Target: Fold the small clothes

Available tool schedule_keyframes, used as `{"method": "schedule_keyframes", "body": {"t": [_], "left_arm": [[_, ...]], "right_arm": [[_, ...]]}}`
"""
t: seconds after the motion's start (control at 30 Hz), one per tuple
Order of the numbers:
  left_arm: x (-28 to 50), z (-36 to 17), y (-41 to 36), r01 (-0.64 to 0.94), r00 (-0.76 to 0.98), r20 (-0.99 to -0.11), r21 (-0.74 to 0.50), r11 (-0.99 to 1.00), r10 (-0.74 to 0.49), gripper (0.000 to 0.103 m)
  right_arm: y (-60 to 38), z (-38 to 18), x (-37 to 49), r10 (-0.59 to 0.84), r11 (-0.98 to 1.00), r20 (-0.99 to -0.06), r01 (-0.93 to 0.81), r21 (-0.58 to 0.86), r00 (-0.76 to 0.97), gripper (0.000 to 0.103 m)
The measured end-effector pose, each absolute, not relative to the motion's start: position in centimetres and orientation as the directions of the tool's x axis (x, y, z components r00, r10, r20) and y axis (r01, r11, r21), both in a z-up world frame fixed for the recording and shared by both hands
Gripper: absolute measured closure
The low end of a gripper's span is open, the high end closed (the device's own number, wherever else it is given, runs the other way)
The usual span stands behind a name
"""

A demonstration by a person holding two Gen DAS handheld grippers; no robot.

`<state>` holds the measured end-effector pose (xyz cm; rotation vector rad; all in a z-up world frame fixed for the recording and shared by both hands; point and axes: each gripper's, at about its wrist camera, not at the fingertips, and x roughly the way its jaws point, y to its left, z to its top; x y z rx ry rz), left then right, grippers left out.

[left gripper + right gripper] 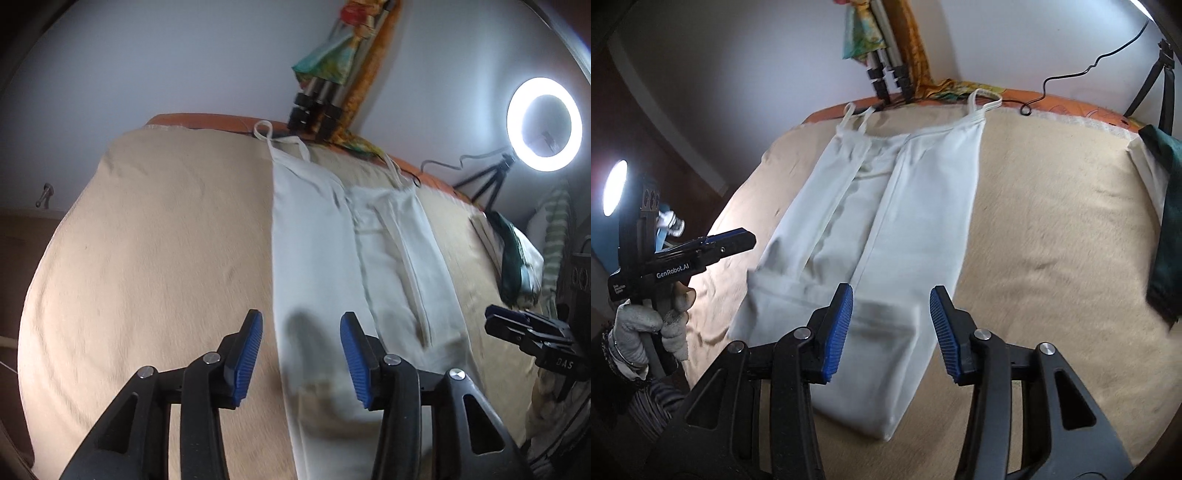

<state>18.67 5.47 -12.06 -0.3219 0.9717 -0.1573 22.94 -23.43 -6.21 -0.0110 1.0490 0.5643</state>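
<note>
A white strappy top (332, 266) lies flat on the beige cloth, both long sides folded in over its middle, straps at the far end. It also shows in the right wrist view (886, 229). My left gripper (301, 354) is open and empty, hovering above the garment's near hem, just over its left edge. My right gripper (892, 328) is open and empty above the near right part of the garment. The right gripper shows side-on at the right edge of the left wrist view (532, 332); the left gripper shows at the left of the right wrist view (701, 251), in a gloved hand.
The beige cloth (166, 258) covers an orange-edged table (1071, 107) against a white wall. Tripod legs (314, 107) and a colourful cloth stand at the far edge. A lit ring light (543, 125) stands far right. A dark green cloth (1171, 221) and a cable (1052, 85) lie on the right.
</note>
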Motion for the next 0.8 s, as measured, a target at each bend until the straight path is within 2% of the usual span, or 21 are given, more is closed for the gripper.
{"method": "schedule_keyframes", "body": {"t": [0.13,0.33,0.53,0.7,0.8], "left_arm": [[22.2,-12.9,6.9,-0.053,0.555,-0.785,-0.364,0.93,-0.276,0.05],[27.0,-13.8,7.6,-0.08,0.546,-0.791,-0.379,0.922,-0.277,0.05],[30.8,-14.3,6.9,-0.048,0.546,-0.792,-0.356,0.933,-0.274,0.047],[33.3,-15.1,6.1,-0.025,0.54,-0.797,-0.336,0.941,-0.27,0.04],[34.3,-15.2,5.8,-0.014,0.547,-0.792,-0.332,0.943,-0.271,0.041]], "right_arm": [[-23.4,-6.2,26.5,0.418,0.87,-0.829,-0.426,0.249,0.37,0.055],[-24.2,-7.2,32.5,0.432,0.884,-0.824,-0.356,0.304,0.368,0.055],[-24.9,-9.1,37.5,0.459,0.883,-0.816,-0.283,0.374,0.353,0.055],[-24.1,-10.3,40.1,0.457,0.883,-0.817,-0.288,0.37,0.353,0.055],[-23.6,-10.5,40.9,0.463,0.88,-0.807,-0.301,0.368,0.366,0.055]]}}
